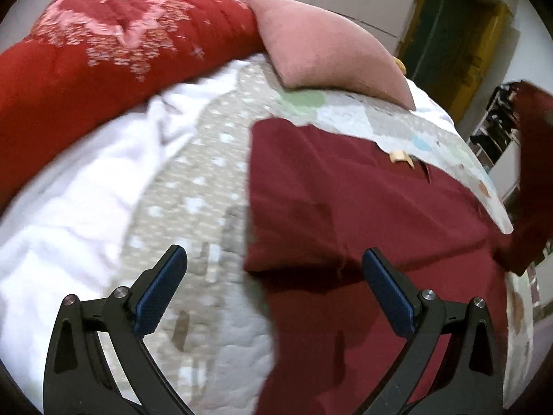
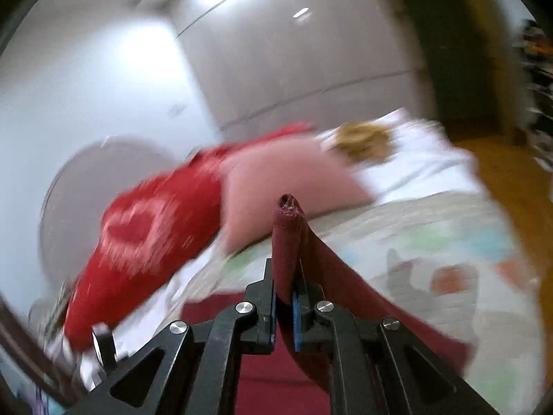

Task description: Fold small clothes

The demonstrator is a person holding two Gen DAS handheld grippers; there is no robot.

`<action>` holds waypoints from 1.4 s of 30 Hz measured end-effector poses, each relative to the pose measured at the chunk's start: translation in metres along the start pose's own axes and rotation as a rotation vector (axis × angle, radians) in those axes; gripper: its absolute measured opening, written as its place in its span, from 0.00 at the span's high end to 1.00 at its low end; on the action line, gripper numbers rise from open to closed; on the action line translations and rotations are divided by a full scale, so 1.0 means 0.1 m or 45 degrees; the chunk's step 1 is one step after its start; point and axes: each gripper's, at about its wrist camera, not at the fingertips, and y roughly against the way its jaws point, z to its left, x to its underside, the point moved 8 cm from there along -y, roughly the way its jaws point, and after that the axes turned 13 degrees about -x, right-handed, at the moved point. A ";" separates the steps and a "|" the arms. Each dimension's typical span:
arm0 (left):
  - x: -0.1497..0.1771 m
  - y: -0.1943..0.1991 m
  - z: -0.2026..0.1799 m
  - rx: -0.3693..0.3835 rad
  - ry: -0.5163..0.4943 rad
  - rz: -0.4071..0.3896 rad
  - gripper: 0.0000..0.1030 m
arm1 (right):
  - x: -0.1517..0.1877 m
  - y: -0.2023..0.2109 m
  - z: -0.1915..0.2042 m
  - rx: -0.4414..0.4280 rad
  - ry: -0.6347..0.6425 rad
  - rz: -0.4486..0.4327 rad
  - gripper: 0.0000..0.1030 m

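the maroon garment (image 1: 345, 207) is lying mostly flat on the bed's patterned quilt (image 1: 193, 186), with one edge being lifted off to the side. the right gripper (image 2: 284, 306) is pinching that lifted edge, jaws pressed together on the cloth, and a rolled bit of hem is poking up past the tips. the left gripper (image 1: 273, 290) is hovering over the near edge of the garment with its jaws spread wide, holding nothing.

what i'm worrying about: the pinch looks like it's sitting on a narrow bunched strip, so if the pull goes sideways the fabric could be slipping out, or the whole piece could be dragging across the quilt and wrinkling since nothing is pinning the other side down. the pink pillow (image 1: 328, 48) and red blanket (image 1: 103, 55) are sitting close behind, so a big fold-over might be landing on them.

the right wrist view is badly motion-blurred, so i can't tell how much cloth is really in the pinch. the garment's near end is cut off below the frame.
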 end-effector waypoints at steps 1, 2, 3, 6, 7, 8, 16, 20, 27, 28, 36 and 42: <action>-0.02 0.01 0.06 0.015 0.023 0.007 0.01 | 0.11 -0.29 0.12 -0.048 0.010 0.047 0.94; -0.04 0.01 0.10 0.025 0.039 0.012 0.01 | 0.27 -0.59 0.27 -0.092 0.018 0.101 0.94; -0.07 0.02 0.14 0.034 0.057 0.014 0.01 | 0.41 -0.84 0.33 -0.119 0.020 0.141 0.94; -0.15 0.01 0.25 0.047 0.115 0.015 0.01 | 0.97 -1.51 0.63 -0.193 0.042 0.268 0.94; -0.17 0.00 0.27 0.053 0.132 0.018 0.01 | 1.14 -1.69 0.66 -0.189 0.065 0.317 0.94; -0.19 -0.01 0.29 0.061 0.149 0.023 0.01 | 1.33 -1.89 0.66 -0.179 0.088 0.385 0.93; -0.24 0.00 0.06 0.092 0.078 0.015 0.01 | 1.84 -1.46 0.53 -0.233 -0.052 0.446 0.57; -0.18 -0.15 -0.17 0.083 -0.007 0.078 0.01 | 1.61 -0.59 0.00 0.025 -0.026 0.274 0.45; -0.02 -0.32 -0.57 0.033 -0.137 0.125 0.20 | 1.63 0.37 -0.86 0.301 -0.203 0.147 0.43; -0.02 -0.34 -0.60 0.012 -0.168 0.127 0.30 | 1.62 0.40 -0.87 0.314 -0.213 0.136 0.43; -0.11 -0.29 -0.66 -0.054 -0.230 0.100 0.71 | 1.72 0.41 -1.23 0.243 -0.464 0.131 0.43; -0.11 -0.24 -0.63 -0.016 -0.222 0.098 0.73 | 1.84 0.25 -1.12 0.317 -0.387 0.244 0.70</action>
